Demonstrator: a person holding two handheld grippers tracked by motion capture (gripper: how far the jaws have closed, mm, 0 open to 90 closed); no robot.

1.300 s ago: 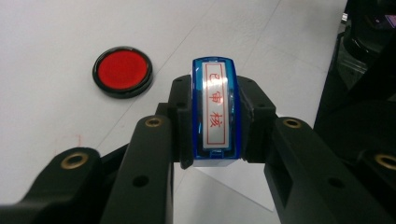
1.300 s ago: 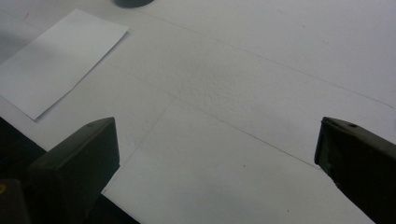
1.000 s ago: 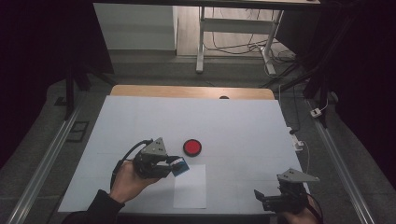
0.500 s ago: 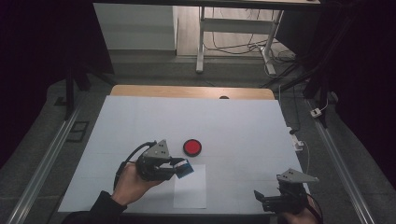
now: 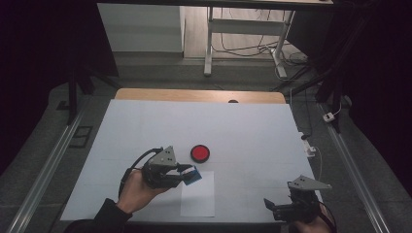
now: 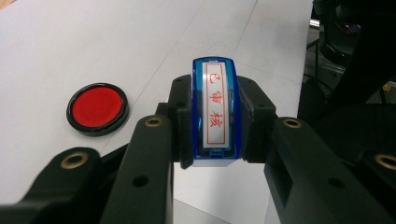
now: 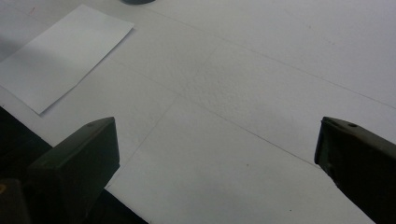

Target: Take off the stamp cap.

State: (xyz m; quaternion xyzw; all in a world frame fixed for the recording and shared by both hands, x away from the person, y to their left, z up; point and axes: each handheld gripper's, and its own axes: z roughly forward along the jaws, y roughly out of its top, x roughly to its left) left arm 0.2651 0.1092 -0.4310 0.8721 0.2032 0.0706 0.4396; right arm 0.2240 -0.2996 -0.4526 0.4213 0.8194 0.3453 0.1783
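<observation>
**Blue stamp clamped in the left gripper, right gripper idle and wide**

Closest to the person, at the table's near edge, the right gripper [image 5: 270, 206] sits low with its jaws spread wide and nothing between them; seen along those jaws, bare white table [image 7: 261, 93] lies in the gap, and the sheet of paper [image 7: 60, 56] lies off beyond the left jaw.

A little further in, the left hand [image 5: 133, 190] holds the left gripper [image 5: 189, 175], its jaws clenched on a blue stamp [image 6: 215, 112]. The stamp sits squarely between the two jaws, gripped on its long sides, its white label with red characters facing the camera. From above, the stamp [image 5: 193, 175] hangs at the jaw tips, over the top left corner of the paper [image 5: 198, 199]; whether it touches the sheet I cannot tell.

Beyond the jaws and to their left lies a round red ink pad [image 6: 97, 107] in a black rim, flat on the table, apart from the stamp. From above it [image 5: 199, 153] sits just past the gripper.
</observation>
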